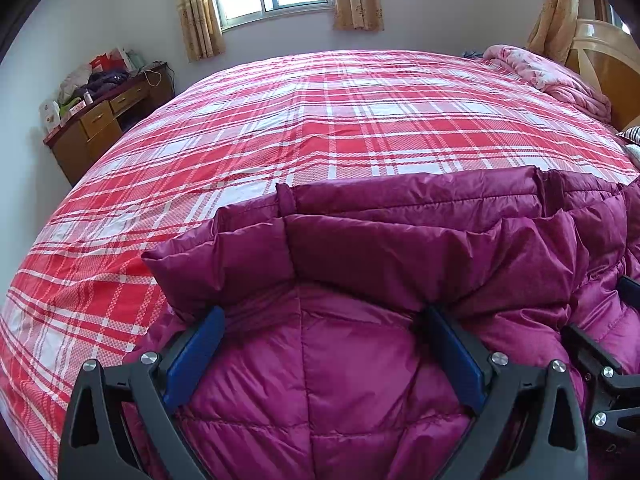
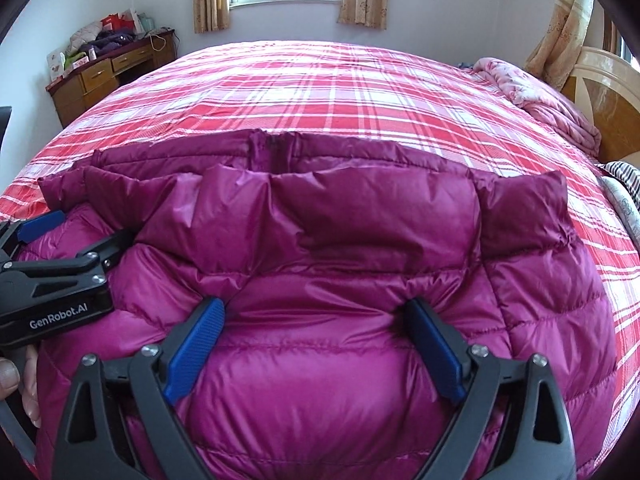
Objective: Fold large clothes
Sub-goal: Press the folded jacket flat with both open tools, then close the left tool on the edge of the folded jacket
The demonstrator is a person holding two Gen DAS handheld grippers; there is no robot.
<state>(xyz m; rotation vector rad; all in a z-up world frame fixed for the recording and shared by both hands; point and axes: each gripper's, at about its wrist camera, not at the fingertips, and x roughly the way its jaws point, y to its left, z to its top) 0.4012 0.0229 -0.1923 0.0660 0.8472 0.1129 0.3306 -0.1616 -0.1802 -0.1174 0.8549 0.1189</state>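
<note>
Both grippers rest on the jacket [image 2: 340, 360], a magenta puffer lying at the near edge of the bed [image 1: 320, 120]. Left gripper [image 1: 324, 316]: jaws spread wide, blue pads [image 1: 196, 360] pressing down into the fabric under the folded collar band, clamped on nothing, as far as the view shows. Right gripper [image 2: 312, 308]: jaws likewise wide apart, a bulge of jacket between them, ungripped. Farther right, a pink quilt [image 2: 540, 96] lies by the headboard [image 2: 608, 92].
</note>
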